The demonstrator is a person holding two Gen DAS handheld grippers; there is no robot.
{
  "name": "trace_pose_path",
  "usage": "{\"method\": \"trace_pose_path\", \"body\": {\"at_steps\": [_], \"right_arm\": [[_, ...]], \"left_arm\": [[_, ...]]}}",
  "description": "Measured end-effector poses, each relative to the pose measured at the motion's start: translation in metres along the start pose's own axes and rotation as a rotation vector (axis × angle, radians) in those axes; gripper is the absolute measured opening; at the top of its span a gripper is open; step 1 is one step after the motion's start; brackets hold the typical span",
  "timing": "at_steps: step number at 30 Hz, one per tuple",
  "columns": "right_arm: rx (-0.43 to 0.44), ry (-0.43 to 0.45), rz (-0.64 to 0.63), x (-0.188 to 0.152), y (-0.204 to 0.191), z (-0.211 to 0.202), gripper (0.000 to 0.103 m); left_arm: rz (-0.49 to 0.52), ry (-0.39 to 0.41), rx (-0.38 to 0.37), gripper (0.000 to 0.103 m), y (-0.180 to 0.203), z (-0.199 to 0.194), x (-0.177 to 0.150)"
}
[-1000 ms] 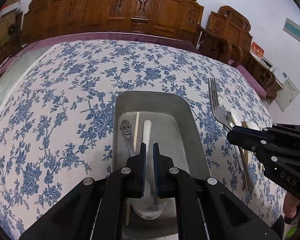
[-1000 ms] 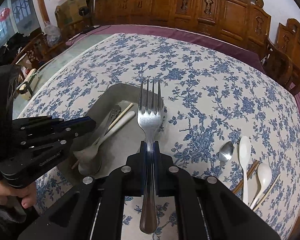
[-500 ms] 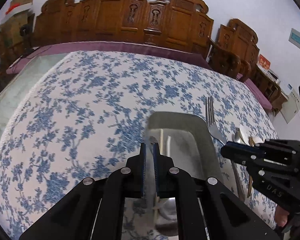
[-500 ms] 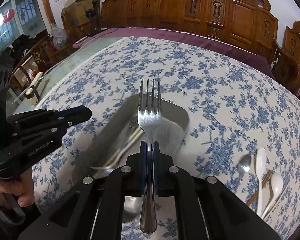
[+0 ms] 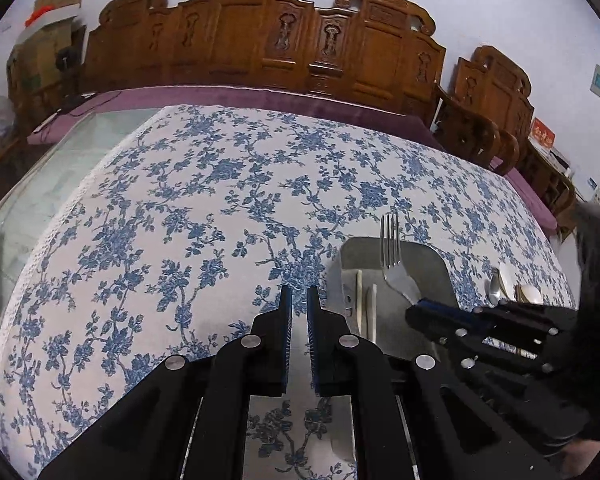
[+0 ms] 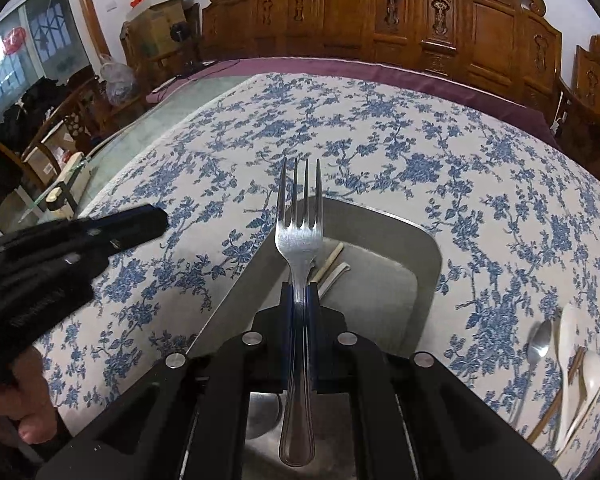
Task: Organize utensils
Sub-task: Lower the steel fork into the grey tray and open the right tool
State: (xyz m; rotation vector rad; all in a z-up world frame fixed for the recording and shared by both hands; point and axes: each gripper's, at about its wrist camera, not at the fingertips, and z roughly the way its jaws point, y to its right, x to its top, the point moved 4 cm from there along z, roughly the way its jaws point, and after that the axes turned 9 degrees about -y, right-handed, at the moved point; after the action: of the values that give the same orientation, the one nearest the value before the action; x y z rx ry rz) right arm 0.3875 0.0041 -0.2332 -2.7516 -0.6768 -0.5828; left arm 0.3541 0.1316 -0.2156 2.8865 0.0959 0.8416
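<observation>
While the right gripper [image 6: 300, 300] pinches the silver four-tined metal fork [image 6: 299, 236] by its neck above the grey rectangular metal tray [image 6: 424, 240], the handle juts rearward unsupported. Release from this height risks the fork striking the chopstick [image 6: 328, 262] and white spoon handle [image 6: 334, 276] inside, or catching the rim. The left gripper [image 5: 296, 300], fingers nearly together and empty, hangs over the blue floral tablecloth [image 5: 180, 220]; a second ago it stood over the tray.
</observation>
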Motion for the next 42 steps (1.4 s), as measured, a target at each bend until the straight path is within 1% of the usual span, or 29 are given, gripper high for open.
{"method": "trace_pose_path", "body": {"at_steps": [3,9,10,13,21,28,36,37,39,42], "right_arm": [[-0.011,-0.016,-0.002,-0.002,0.001,0.008,0.008],[-0.032,-0.053,-0.013,-0.010,0.003,0.019,0.008],[-0.034,-0.056,-0.013,-0.011,0.003,0.020,0.008],[-0.033,-0.065,-0.008,-0.015,0.005,0.023,0.008],[-0.039,-0.079,-0.009,-0.018,0.005,0.028,0.009],[0.000,-0.019,0.002,-0.015,0.013,0.007,0.010],[0.007,0.030,-0.004,-0.024,0.031,-0.030,0.010],[0.002,0.033,-0.006,-0.026,0.034,-0.034,0.010],[-0.004,0.041,-0.005,-0.031,0.039,-0.044,0.010],[-0.011,0.051,0.008,-0.041,0.048,-0.056,0.010]], "left_arm": [[-0.002,0.002,0.015,0.007,-0.004,0.000,0.001],[-0.009,0.003,0.001,0.007,-0.004,-0.001,0.001],[-0.010,0.004,0.002,0.008,-0.005,-0.001,0.002],[-0.015,0.003,0.003,0.015,-0.005,0.000,0.001],[-0.012,0.003,0.005,0.015,-0.005,0.001,0.001],[-0.012,0.003,0.010,0.016,-0.004,0.001,0.001],[0.005,0.005,0.001,0.017,0.003,0.002,-0.001],[0.008,0.005,0.000,0.018,0.005,0.002,-0.001],[0.010,0.005,-0.002,0.023,0.007,0.003,0.000],[0.023,-0.002,-0.001,0.025,0.015,0.005,-0.002]]}}
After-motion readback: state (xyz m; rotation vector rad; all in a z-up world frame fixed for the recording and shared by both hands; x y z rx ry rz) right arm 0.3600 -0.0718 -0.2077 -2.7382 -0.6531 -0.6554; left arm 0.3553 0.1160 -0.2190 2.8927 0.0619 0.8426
